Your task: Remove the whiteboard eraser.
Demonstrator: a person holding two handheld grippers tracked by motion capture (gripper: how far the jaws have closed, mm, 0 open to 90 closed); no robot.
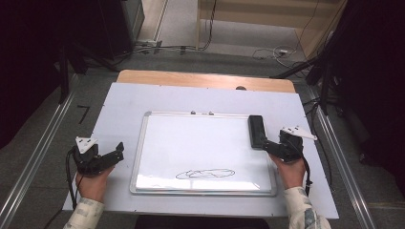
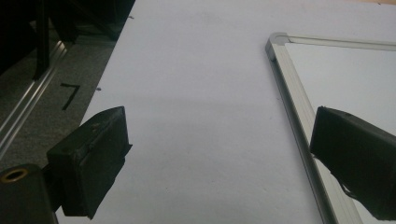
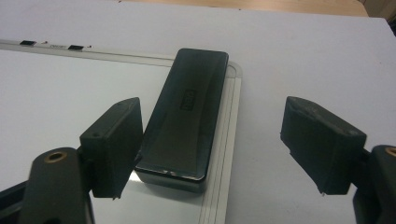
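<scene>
A whiteboard with a silver frame lies in the middle of the table, with a dark oval scribble near its front edge. A black eraser rests on the board's right edge. My right gripper stands open just in front of it. In the right gripper view the eraser has its near end between the jaws, close to the left one, with the right gripper open wide. My left gripper is open and holds nothing, left of the board. The left gripper hovers over white sheet beside the board's frame.
A white sheet covers the wooden table. Small dark clips sit on the board's top frame. Metal rails run along both sides on the floor, and cables lie beyond the table.
</scene>
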